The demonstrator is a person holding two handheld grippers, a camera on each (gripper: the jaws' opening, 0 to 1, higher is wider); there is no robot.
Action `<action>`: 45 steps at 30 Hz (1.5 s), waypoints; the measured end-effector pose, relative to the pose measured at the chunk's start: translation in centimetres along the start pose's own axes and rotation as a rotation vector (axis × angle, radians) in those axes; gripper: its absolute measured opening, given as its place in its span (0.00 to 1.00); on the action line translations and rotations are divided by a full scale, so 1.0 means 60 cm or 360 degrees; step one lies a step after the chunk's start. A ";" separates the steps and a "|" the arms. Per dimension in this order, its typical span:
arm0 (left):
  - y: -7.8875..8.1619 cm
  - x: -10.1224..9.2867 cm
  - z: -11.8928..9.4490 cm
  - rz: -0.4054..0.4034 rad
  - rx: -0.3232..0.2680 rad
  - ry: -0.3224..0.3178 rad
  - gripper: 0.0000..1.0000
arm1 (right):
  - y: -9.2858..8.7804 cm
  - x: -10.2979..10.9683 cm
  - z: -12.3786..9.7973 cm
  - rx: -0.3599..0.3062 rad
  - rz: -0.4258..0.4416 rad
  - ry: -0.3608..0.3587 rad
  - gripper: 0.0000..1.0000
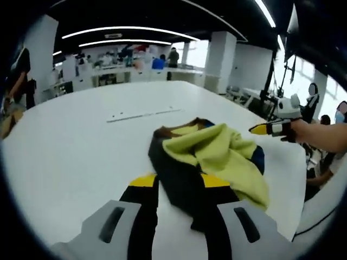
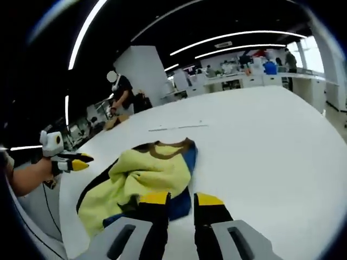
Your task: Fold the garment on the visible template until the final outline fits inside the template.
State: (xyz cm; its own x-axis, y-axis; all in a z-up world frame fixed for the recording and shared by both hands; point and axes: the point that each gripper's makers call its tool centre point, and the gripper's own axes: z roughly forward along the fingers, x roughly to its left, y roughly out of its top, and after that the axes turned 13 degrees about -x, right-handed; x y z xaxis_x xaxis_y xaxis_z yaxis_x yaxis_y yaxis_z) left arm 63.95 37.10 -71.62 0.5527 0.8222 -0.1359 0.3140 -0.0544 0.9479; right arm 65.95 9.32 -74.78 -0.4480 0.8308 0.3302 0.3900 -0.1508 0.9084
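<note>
Left gripper view: the left gripper (image 1: 181, 203) stood low at the garment's near edge, jaws apart, dark cloth lying between them; whether it was gripped, I couldn't tell.
Right gripper (image 2: 181, 208): jaws apart, tips touching the garment's edge, likely hunting a hem.
Garment (image 1: 209, 160): crumpled yellow-green, black and blue heap on the white table (image 1: 70, 157), unfolded.
Template: faint line (image 1: 143, 114) beyond, well apart.
</note>
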 end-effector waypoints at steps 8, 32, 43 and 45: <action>-0.026 -0.025 -0.016 -0.0023 0.0047 -0.0042 0.26 | -0.036 0.031 -0.033 0.0060 0.0045 0.0088 0.09; -0.075 -0.067 -0.021 -0.0031 0.0177 -0.0111 0.25 | -0.118 0.114 -0.039 0.0298 -0.0107 0.0376 0.06; -0.101 -0.077 -0.034 -0.0085 0.0253 -0.0124 0.19 | -0.122 0.124 -0.035 0.0318 -0.0159 0.0417 0.03; -0.103 -0.078 -0.035 -0.0098 0.0255 -0.0124 0.19 | -0.122 0.123 -0.034 0.0316 -0.0169 0.0415 0.03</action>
State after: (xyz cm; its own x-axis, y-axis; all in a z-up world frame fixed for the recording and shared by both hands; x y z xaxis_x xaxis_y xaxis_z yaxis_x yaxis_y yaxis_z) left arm 57.79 34.77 -76.24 0.5851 0.7805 -0.2199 0.4644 -0.1002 0.8799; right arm 58.17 15.45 -78.46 -0.6750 0.6675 0.3142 0.4678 0.0578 0.8820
